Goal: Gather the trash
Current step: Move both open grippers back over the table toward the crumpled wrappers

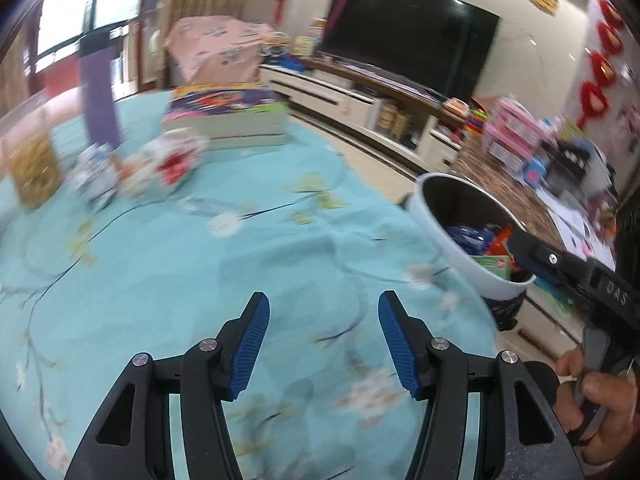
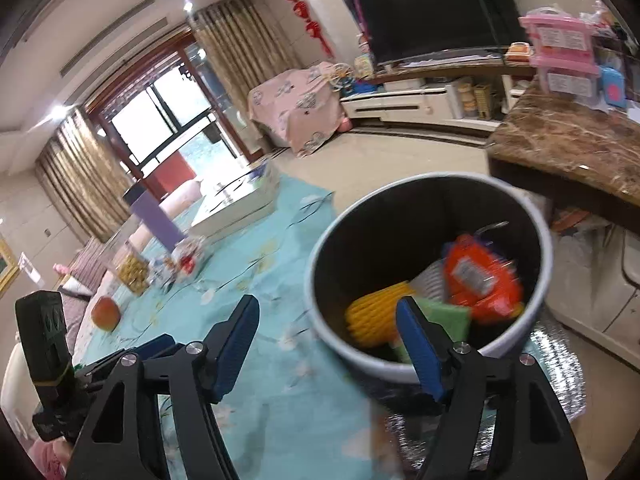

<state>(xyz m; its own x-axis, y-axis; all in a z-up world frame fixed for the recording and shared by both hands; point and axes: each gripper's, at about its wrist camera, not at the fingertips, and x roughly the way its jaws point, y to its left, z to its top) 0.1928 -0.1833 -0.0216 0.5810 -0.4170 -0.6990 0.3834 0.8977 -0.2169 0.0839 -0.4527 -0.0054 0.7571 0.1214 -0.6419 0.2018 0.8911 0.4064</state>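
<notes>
A white bin with a black liner [image 2: 532,224] stands at the table's right edge and holds an orange wrapper [image 2: 480,276], a yellow ribbed piece [image 2: 376,316] and a green packet [image 2: 448,312]. My right gripper [image 2: 328,320] is open and empty just over the bin's near rim. In the left wrist view the bin [image 1: 448,236] is at the right, with the right gripper reaching over it. My left gripper [image 1: 324,308] is open and empty above the turquoise cloth [image 1: 240,260]. Crumpled wrappers [image 1: 160,164] lie at the far left of the table.
A clear jar of yellow snacks [image 1: 34,168], a purple cylinder [image 1: 100,100] and a stack of books [image 1: 228,116] stand at the table's far side. An orange fruit [image 2: 105,313] lies at the left. A marble counter [image 2: 572,148] stands behind the bin.
</notes>
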